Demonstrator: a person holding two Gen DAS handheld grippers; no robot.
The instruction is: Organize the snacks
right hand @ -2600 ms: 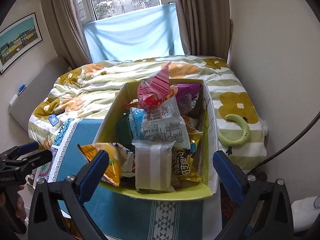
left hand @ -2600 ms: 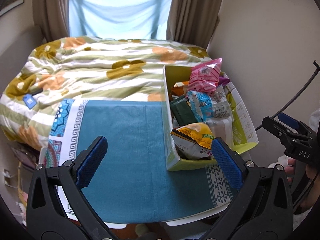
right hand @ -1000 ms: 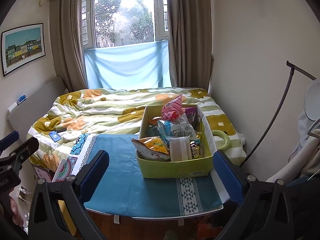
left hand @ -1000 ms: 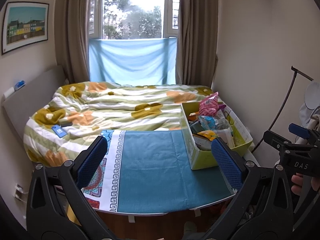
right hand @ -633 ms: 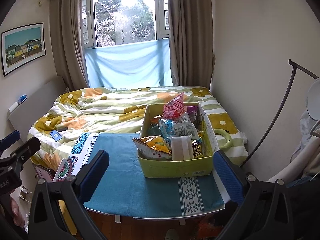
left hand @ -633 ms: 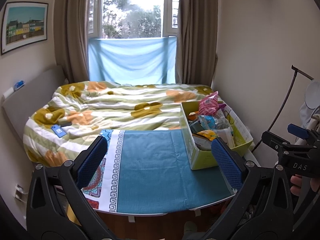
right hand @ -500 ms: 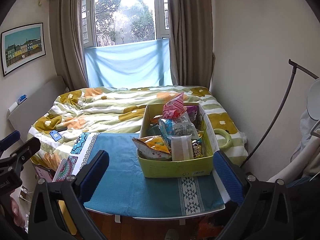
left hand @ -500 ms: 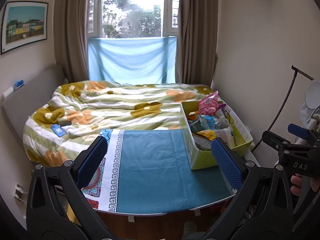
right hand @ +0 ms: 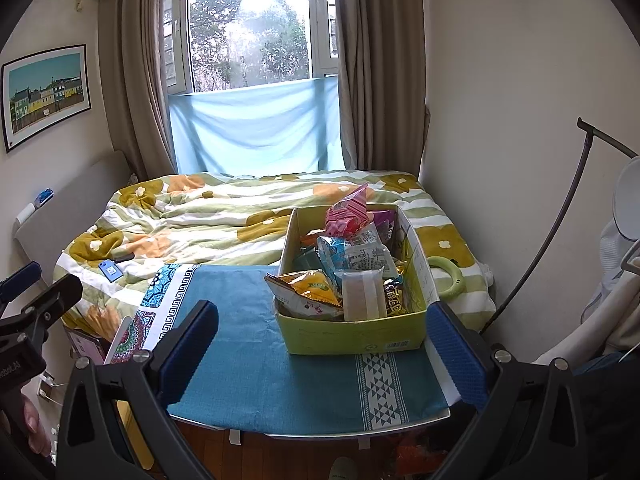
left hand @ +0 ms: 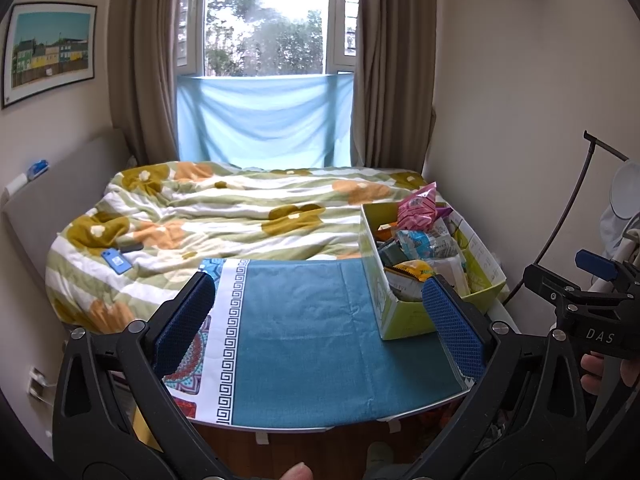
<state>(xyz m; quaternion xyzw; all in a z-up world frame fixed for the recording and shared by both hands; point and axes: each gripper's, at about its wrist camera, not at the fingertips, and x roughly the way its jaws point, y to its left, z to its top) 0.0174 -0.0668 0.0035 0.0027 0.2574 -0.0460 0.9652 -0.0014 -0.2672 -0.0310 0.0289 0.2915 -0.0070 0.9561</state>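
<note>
Snacks [right hand: 348, 272] were packed in the green box [right hand: 352, 340] on the table's [right hand: 256, 360] right end, both grippers, left [left hand: 320, 320] and right [right hand: 324, 344], held back with fingers wide apart and empty, presumably before or after handling.

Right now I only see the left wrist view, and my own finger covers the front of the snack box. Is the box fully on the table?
Observer: Yes. In the right wrist view the snack box stands wholly on the teal cloth, set back from the table's near edge.
Operator: Anything on the bed past the box?
Observer: A green ring lies on the duvet, just right of the box.
Operator: Is the right gripper holding anything?
Observer: No. The right gripper is open and empty, short of the box's front wall.
</note>
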